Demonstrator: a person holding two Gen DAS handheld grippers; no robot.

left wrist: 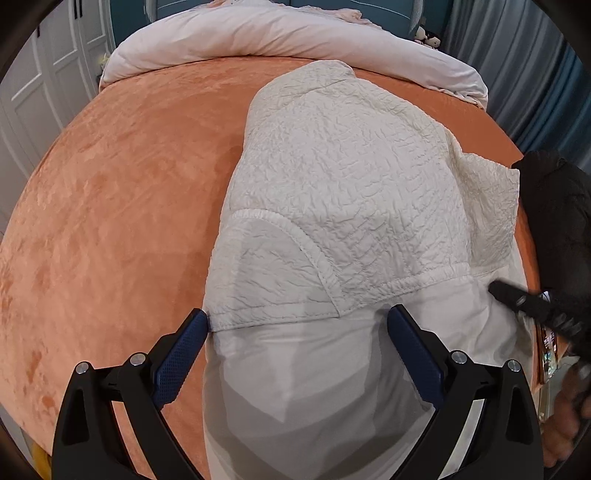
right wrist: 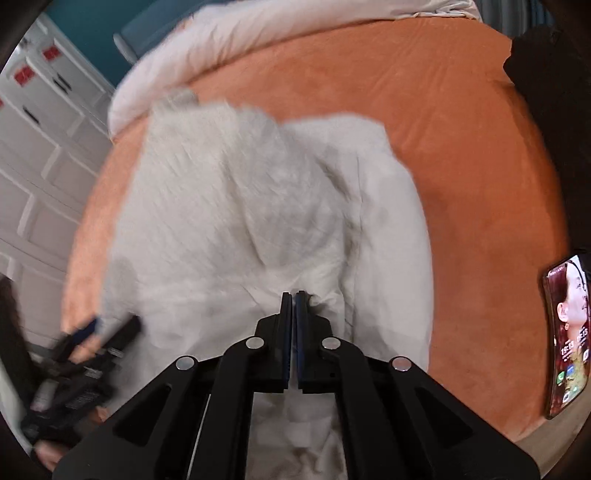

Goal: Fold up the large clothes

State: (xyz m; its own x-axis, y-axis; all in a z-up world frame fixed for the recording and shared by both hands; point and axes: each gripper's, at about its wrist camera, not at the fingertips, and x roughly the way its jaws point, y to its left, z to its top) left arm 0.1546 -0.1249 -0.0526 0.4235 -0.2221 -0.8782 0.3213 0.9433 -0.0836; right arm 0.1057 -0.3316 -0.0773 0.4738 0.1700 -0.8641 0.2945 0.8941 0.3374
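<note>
Smooth white lining (left wrist: pixel 295 369) fills the space nearest the left wrist camera, framed by the left tool (left wrist: pixel 297 332), whose jaws are spread wide with nothing pressed between the pads; one blue pad sits just at the garment's edge. Beyond the lining, the white garment (left wrist: pixel 343 166) with a crinkled, quilted surface is laid out on the orange bed cover (left wrist: pixel 110 184), stretching away toward the pale duvet (left wrist: pixel 258 33) rolled up at the head of the bed. A stitched hem or seam (left wrist: pixel 388 284) is seen curving across the near part of the cloth.

In the right wrist view, which is blurred, the right tool (right wrist: pixel 294 295) is seen fully closed, and a small pucker of the garment appears to be pinched at its tips. A phone (right wrist: pixel 567 336) with a lit screen lies on the cover to the right, well clear of the cloth.

The step in hand is judged to be an early fold: the near edge is being gathered, with one side gripped and the other not yet taken. For the next move, the left tool would need to be closed on the edge beside it, so that both corners can be lifted together and carried over the far part evenly, without the slippery lining sliding or bunching.
</note>
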